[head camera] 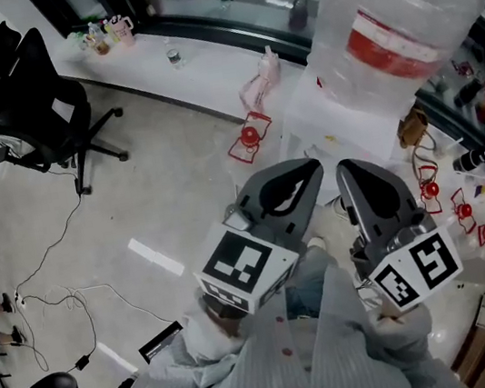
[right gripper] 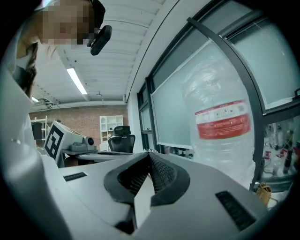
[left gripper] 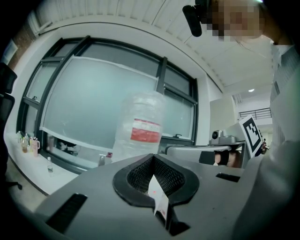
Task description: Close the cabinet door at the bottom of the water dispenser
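My left gripper [left gripper: 152, 158] and my right gripper [right gripper: 149, 153] both have their jaws pressed together with nothing between them. Side by side, they point level toward the water bottle [head camera: 397, 15] and stop just short of it. The bottle stands neck-down on the white water dispenser [head camera: 318, 120]. The cabinet door lies at the dispenser's foot, straight below the bottle, and is hidden from all my views by the dispenser's top and my own grippers.

Left of the bottle the pale floor [head camera: 161, 202] is wide open, crossed only by loose cables [head camera: 67, 301], as far as the black office chair [head camera: 30, 104]. Behind the bottle a white ledge [head camera: 194, 68] runs along the window's edge. Small red frames [head camera: 250, 138] crowd the floor close under the bottle on both sides, which narrows the room there.
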`<action>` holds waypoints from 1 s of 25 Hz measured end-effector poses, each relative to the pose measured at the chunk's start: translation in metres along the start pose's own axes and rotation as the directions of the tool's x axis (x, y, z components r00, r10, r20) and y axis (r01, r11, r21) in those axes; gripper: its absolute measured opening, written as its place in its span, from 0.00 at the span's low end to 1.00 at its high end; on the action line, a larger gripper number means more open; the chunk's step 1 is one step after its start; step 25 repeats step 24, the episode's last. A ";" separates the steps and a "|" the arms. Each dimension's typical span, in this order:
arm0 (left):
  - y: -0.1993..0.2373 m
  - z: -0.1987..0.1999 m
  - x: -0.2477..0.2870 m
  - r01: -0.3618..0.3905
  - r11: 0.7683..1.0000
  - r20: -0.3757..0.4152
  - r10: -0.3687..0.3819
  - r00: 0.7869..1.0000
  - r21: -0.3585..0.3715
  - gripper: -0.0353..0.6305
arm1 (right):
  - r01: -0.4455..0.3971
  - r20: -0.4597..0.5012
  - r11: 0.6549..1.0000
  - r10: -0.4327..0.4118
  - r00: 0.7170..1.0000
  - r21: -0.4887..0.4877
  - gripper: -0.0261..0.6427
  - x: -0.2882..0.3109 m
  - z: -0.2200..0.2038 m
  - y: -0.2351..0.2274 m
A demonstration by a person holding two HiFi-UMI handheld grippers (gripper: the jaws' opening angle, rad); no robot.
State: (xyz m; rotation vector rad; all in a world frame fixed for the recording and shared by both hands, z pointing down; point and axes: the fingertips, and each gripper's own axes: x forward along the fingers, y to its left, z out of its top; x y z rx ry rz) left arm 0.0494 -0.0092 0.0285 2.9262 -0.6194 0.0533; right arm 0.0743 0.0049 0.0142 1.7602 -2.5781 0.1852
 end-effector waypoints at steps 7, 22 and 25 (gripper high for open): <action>0.001 -0.004 -0.001 0.001 1.000 -0.015 -0.001 1.000 0.002 0.07 | -0.003 0.003 1.000 0.003 1.000 0.020 0.06 0.002 -0.002 0.000; 0.000 -0.008 0.001 0.011 1.000 -0.026 -0.011 1.000 0.001 0.07 | -0.013 -0.009 0.999 0.013 1.000 0.031 0.06 0.003 -0.004 0.001; 0.000 -0.008 0.001 0.014 1.000 -0.029 -0.014 0.999 0.001 0.07 | -0.013 -0.007 0.999 0.013 1.000 0.035 0.06 0.003 -0.004 0.001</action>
